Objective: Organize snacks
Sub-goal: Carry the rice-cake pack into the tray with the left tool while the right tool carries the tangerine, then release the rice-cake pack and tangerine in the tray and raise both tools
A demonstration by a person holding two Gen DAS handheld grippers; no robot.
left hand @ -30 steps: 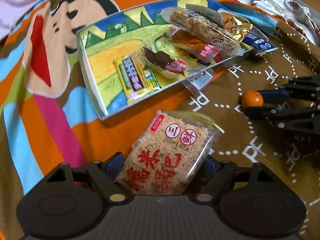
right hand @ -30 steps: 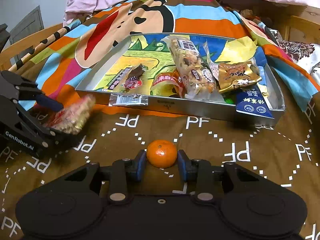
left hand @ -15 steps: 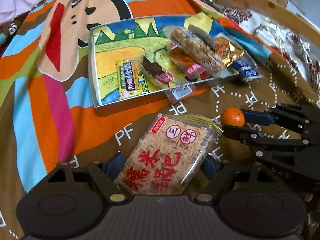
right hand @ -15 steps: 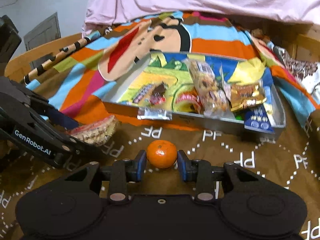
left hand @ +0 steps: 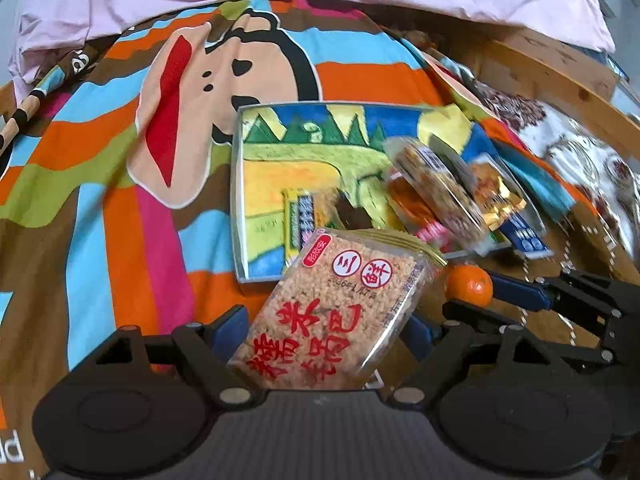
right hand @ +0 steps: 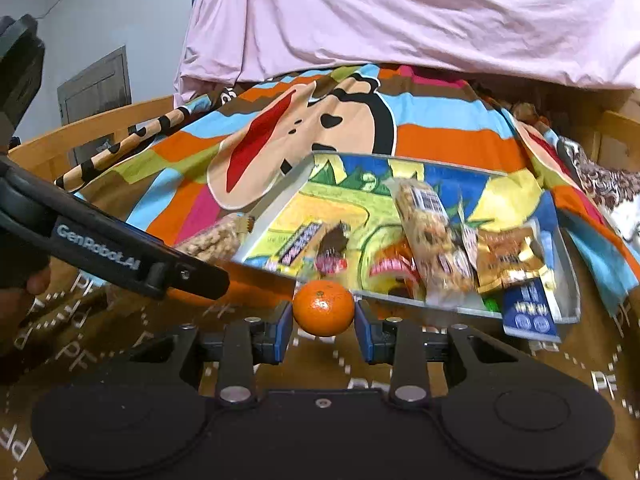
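My left gripper (left hand: pixel 324 328) is shut on a clear packet of puffed rice cake (left hand: pixel 340 308) with red characters, held above the cloth just in front of the tray (left hand: pixel 237 200). My right gripper (right hand: pixel 323 322) is shut on a small orange mandarin (right hand: pixel 323 307), held near the tray's front wall (right hand: pixel 460 310). The mandarin also shows in the left wrist view (left hand: pixel 469 285), right of the packet. The packet shows in the right wrist view (right hand: pixel 214 236) behind the left gripper's arm (right hand: pixel 120 256). The tray holds several wrapped snacks (right hand: pixel 432 240).
A striped cartoon blanket (left hand: pixel 120 184) covers the surface, with a brown lettered cloth (right hand: pixel 580 368) in front. A pink sheet (right hand: pixel 400 20) hangs behind. A wooden frame (left hand: pixel 560 76) runs along the right, another rail (right hand: pixel 60 144) on the left.
Both grippers have lifted and tilted up, moving closer to the tray with their loads. The left gripper now sits close beside the right one.
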